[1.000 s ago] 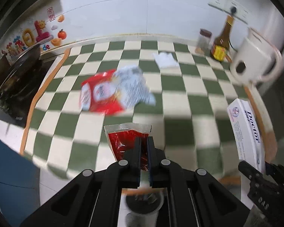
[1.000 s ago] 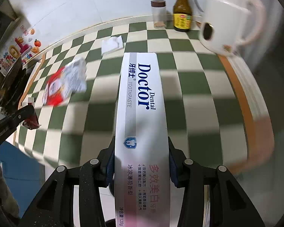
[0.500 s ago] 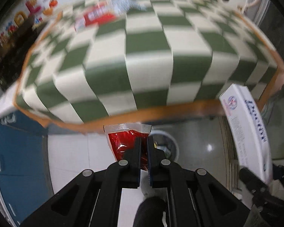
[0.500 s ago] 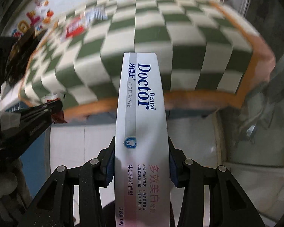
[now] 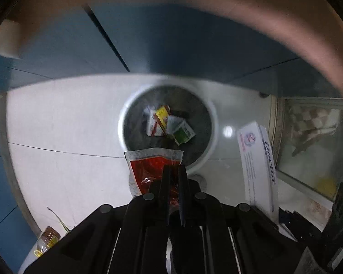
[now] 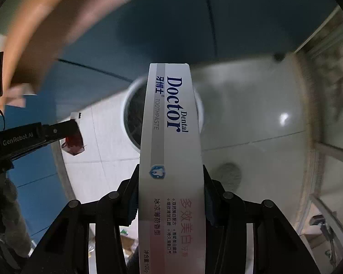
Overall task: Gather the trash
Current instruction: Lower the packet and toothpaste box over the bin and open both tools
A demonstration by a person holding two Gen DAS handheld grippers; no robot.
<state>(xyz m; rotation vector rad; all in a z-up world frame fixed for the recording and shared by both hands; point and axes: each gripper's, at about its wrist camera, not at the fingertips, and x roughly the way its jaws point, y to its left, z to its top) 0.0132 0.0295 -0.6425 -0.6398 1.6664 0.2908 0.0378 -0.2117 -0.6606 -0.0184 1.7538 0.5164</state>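
My left gripper point(image 5: 174, 171) is shut on a red sauce packet point(image 5: 151, 167) with a clear sealed top edge and holds it above the near rim of a round white trash bin point(image 5: 211, 114) on the floor. The bin holds several crumpled wrappers point(image 5: 169, 125). My right gripper point(image 6: 170, 182) is shut on a long white "Dental Doctor" toothpaste box point(image 6: 171, 148), which points at the same bin point(image 6: 128, 105) and hides most of it. The box also shows in the left wrist view point(image 5: 258, 159). The left gripper with its packet point(image 6: 73, 145) shows at the left of the right wrist view.
Blue cabinet fronts point(image 5: 183, 45) stand behind the bin. The table's orange edge point(image 5: 285, 34) arcs overhead, blurred. The floor is pale tile point(image 5: 64, 137). A glass panel point(image 5: 313, 137) is on the right. A small bottle point(image 5: 46, 239) lies at the lower left.
Both grippers have swung down from the checkered table top, past its edge, to the floor. The trash bin now lies straight ahead of both. Both still hold their items.
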